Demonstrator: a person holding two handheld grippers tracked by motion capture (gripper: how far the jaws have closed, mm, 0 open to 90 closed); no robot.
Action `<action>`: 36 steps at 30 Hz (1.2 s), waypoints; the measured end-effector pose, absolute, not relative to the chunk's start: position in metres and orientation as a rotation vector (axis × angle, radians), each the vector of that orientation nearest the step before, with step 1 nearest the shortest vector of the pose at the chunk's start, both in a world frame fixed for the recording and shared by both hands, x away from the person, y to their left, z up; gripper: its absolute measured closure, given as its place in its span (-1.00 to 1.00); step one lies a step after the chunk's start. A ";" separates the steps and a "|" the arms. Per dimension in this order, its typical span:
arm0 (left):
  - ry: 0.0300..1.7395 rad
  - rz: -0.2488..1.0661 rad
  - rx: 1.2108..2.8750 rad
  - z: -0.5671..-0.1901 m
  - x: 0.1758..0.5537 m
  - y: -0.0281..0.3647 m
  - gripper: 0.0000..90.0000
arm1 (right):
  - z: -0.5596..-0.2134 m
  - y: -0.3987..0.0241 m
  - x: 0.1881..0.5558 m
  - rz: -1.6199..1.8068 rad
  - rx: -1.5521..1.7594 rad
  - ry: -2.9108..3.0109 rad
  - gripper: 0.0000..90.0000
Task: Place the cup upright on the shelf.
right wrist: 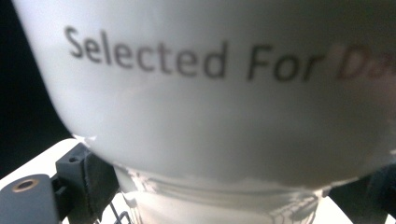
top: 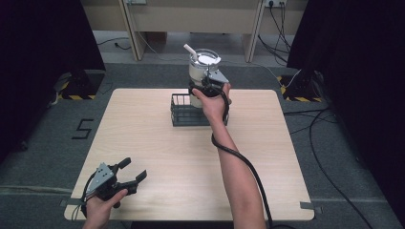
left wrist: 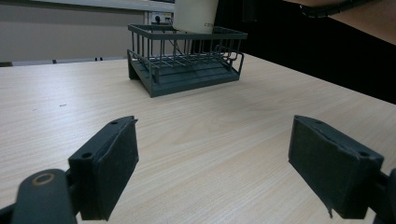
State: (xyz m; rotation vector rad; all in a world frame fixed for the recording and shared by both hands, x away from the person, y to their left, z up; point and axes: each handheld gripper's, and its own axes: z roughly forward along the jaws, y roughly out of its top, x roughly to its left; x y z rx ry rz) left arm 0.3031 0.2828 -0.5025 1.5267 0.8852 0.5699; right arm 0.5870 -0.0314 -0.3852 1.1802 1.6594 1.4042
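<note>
A white cup [top: 200, 74] with a lid and a straw is held over the far side of a black wire basket [top: 184, 117] at the middle back of the table. My right gripper [top: 206, 89] is shut on the cup's side. In the right gripper view the cup [right wrist: 210, 116] reads "Selected For" and sits between both pads [right wrist: 91, 186]. From the left gripper view, the cup's base [left wrist: 195, 16] is at about the height of the basket's rim [left wrist: 187, 32]. My left gripper [top: 133, 169] rests open near the front left corner, nothing between its jaws [left wrist: 217, 158].
The light wooden table [top: 157, 143] stretches between the left gripper and the basket. The right forearm [top: 236, 167] and its black cable [top: 248, 167] reach across the table's right half. Cables lie on the floor to the right [top: 329, 143].
</note>
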 end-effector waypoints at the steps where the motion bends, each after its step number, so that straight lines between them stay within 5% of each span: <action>1: 0.885 0.570 1.527 -0.503 0.303 0.283 -0.66 | -0.386 -0.031 0.587 1.407 1.183 1.660 -0.77; 36: 0.879 0.566 1.528 -0.502 0.303 0.283 -0.66 | -0.418 -0.031 0.597 1.359 1.259 1.703 -0.77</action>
